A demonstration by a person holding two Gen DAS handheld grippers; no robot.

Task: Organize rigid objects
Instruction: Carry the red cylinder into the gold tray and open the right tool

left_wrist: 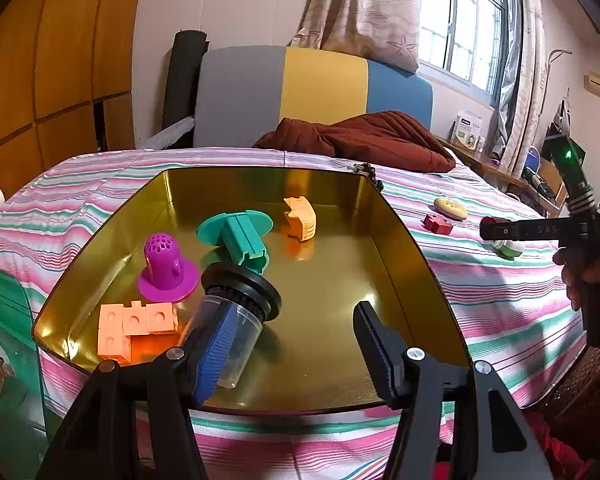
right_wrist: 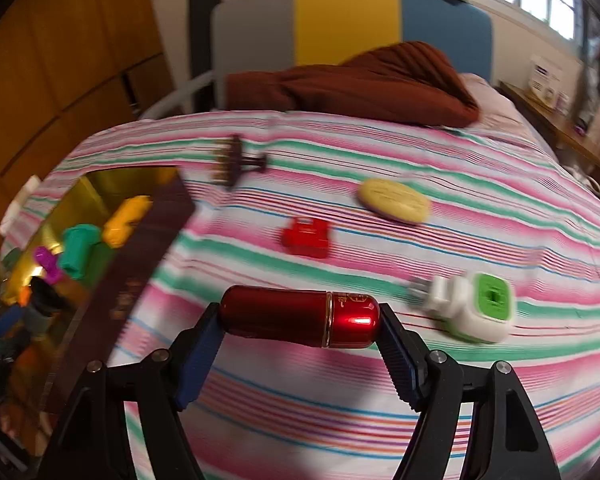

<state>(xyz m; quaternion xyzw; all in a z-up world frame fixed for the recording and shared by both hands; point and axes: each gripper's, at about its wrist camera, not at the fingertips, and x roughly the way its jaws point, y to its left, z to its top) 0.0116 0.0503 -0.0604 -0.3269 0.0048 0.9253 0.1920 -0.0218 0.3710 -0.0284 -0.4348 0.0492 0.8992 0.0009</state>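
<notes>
The right gripper pinches a red capsule end to end, just above the striped bed. The gold tin sits at ten o'clock. Next, carry it there, I think. The left gripper hangs open over the tin, holding nothing.

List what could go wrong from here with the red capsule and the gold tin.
1. The right gripper grips the red capsule only by its rounded ends; the smooth metal could slip out and drop onto the bed.
2. The gold tin is crowded: the clear jar lies tipped beside the left gripper, so a dropped capsule may knock it.
</notes>
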